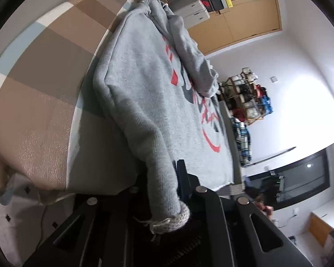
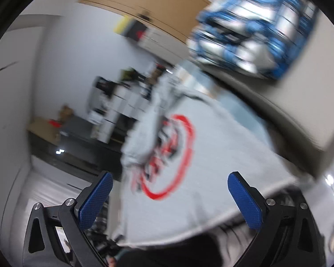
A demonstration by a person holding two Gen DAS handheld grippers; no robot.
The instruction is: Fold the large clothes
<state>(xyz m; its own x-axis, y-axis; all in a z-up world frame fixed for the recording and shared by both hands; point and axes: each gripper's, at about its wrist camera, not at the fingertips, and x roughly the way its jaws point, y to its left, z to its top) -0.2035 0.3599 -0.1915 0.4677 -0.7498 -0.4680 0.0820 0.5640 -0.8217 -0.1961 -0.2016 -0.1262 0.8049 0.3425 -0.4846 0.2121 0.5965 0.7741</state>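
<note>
A grey sweatshirt [image 1: 149, 93] with a red and dark print lies spread on the bed. One sleeve [image 1: 189, 51] is folded across its chest. My left gripper [image 1: 173, 178] is shut on the other sleeve's ribbed cuff [image 1: 171, 220], which hangs back over the fingers. In the blurred right wrist view the sweatshirt [image 2: 211, 171] lies below my right gripper [image 2: 170, 182]. That gripper is open and empty above the hem, with its blue pads [image 2: 95, 202] wide apart.
The bed has a brown, white and pale blue checked cover [image 1: 44, 84]. A blue plaid garment [image 2: 251, 26] lies at the bed's far side. A wooden wardrobe [image 1: 245, 22], a cluttered shelf [image 1: 247, 95] and a dark TV [image 1: 300, 182] stand around the room.
</note>
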